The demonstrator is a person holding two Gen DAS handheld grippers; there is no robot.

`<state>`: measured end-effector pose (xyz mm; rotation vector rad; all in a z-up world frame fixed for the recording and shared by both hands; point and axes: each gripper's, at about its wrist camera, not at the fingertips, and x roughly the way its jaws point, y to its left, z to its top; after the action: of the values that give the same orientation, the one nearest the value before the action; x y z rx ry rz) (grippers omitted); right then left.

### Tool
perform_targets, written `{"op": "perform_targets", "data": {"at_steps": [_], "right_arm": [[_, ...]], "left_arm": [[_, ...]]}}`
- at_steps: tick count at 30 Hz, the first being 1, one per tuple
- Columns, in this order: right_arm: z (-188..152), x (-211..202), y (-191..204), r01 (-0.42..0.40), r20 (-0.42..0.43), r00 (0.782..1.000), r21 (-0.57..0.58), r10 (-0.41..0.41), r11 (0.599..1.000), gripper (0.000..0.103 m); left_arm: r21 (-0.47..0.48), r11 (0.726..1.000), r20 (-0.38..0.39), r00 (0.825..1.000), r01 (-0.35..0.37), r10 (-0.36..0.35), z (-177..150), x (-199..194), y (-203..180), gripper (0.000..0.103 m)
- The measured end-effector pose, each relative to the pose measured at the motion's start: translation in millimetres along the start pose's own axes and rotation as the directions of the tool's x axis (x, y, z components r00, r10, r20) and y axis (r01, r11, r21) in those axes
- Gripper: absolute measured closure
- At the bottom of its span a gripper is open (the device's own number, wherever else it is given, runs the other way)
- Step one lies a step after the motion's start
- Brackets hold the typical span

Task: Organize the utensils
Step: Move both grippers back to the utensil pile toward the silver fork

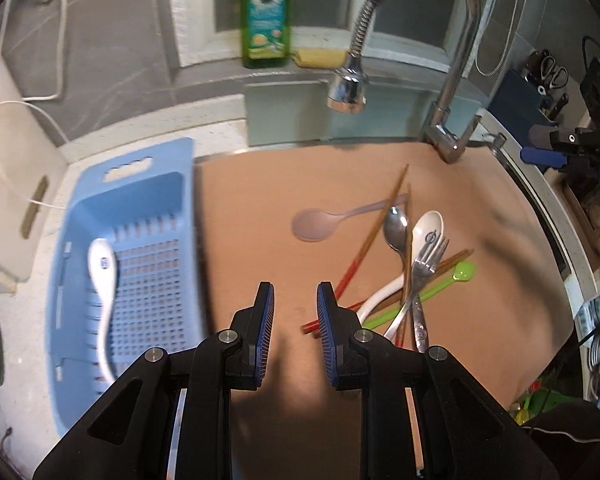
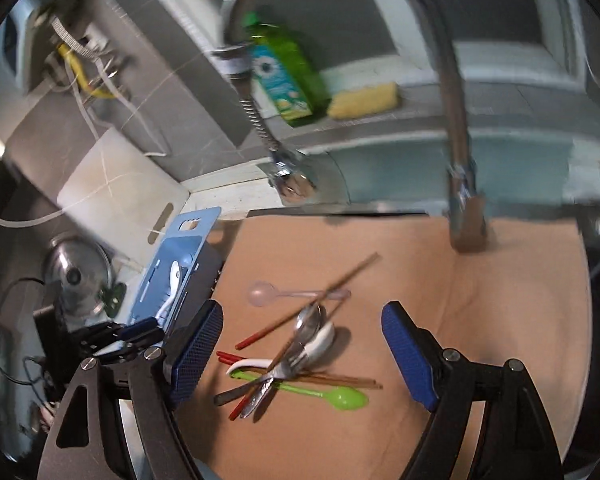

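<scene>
The left gripper [image 1: 295, 304] tilts steeply down over the tan mat [image 1: 252, 208], its black arms carrying ribbed blue pads that stand a narrow gap apart with nothing between them; the right gripper [image 2: 302, 334] also angles down, its textured blue pads spread wide and empty above the heap of utensils. In that heap, just ahead of both grippers, a steel fork [image 1: 426, 264] lies across a glossy white ceramic spoon [image 1: 428, 226] and a polished metal spoon [image 1: 396, 228]; a bright green plastic spoon [image 1: 462, 271] pokes out to the side; thin wooden chopsticks with red ends [image 1: 354, 266] cross the pile. A translucent pale plastic spoon [image 1: 314, 224] lies flat just beyond, its handle under one chopstick. To the left, beside the mat, a light blue plastic basket [image 1: 148, 184] with a slotted floor holds one white spoon [image 1: 104, 272]. Farther back a chrome faucet [image 1: 458, 80] curves over the mat; a green dish-soap bottle [image 1: 266, 12] and a yellow sponge [image 1: 320, 56] sit on the grey ledge.
</scene>
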<state>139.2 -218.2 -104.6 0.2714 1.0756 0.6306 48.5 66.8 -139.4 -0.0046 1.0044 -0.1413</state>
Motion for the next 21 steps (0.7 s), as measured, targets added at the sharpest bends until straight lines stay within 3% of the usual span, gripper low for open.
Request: {"op": "perform_targets", "data": {"at_steps": [8,19,21], "right_arm": [[-23,2,-28,-0.015,-0.017,1.000,0.076,0.017,0.997,0.026],[-65,45,-35,-0.091,-0.154,0.980,0.204,0.123,0.975,0.054],[-70,55,-32,-0.090,-0.183,0.975,0.208,0.129,0.974,0.063]], "left_arm": [[0.043,0.998,-0.039,0.999,0.039,-0.037,4,23,-19,0.083],[0.078,0.989,-0.098,0.988,0.129,-0.121,-14,30,-42,0.083],[0.077,0.987,-0.119,0.984,0.141,-0.132,-22,34,-46,0.083]]}}
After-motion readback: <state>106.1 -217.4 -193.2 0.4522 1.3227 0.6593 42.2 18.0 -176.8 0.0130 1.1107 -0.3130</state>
